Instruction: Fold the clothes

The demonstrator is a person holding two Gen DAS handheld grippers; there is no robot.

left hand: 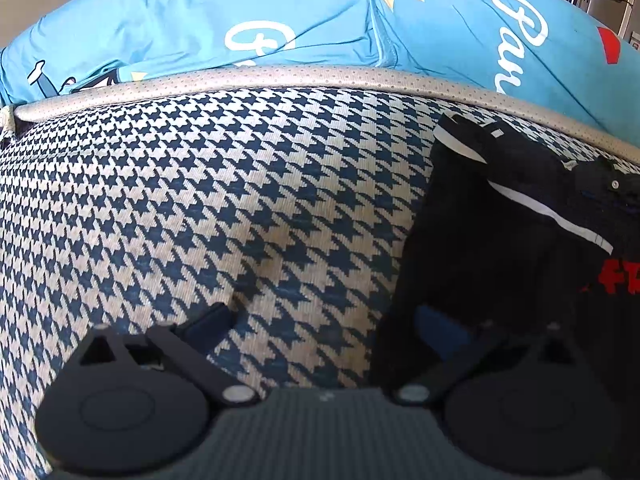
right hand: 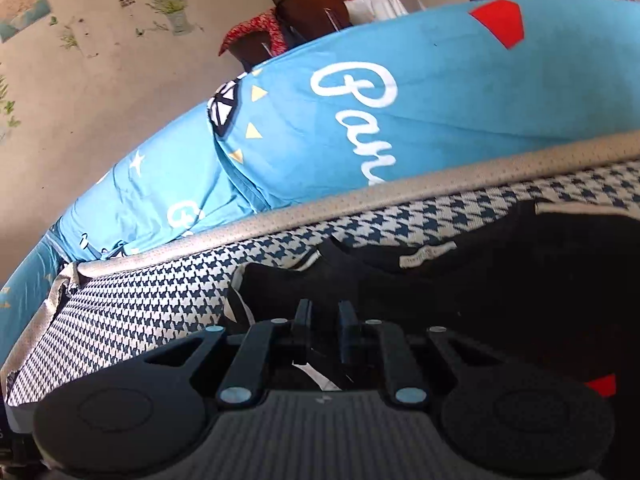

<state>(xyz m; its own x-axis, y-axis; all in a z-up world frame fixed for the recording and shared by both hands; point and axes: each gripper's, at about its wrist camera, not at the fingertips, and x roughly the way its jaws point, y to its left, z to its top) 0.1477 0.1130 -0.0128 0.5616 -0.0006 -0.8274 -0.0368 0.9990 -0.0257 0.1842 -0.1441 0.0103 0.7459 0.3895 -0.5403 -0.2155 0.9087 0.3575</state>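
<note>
Right wrist: blue pillow point(right hand: 440, 100), houndstooth mat point(right hand: 132, 308)

Right hand-held gripper point(right hand: 325, 326) nearly closed on black garment point(right hand: 520, 280) atop houndstooth mattress point(right hand: 160, 300).

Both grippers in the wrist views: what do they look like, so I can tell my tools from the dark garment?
Both match. The left gripper and right gripper are matte black, with two round discs flanking a ribbed grey centre plate, angled black link bars on silver pivot pins, and slim dark fingers. No cables, sleeves or hands show.
</note>
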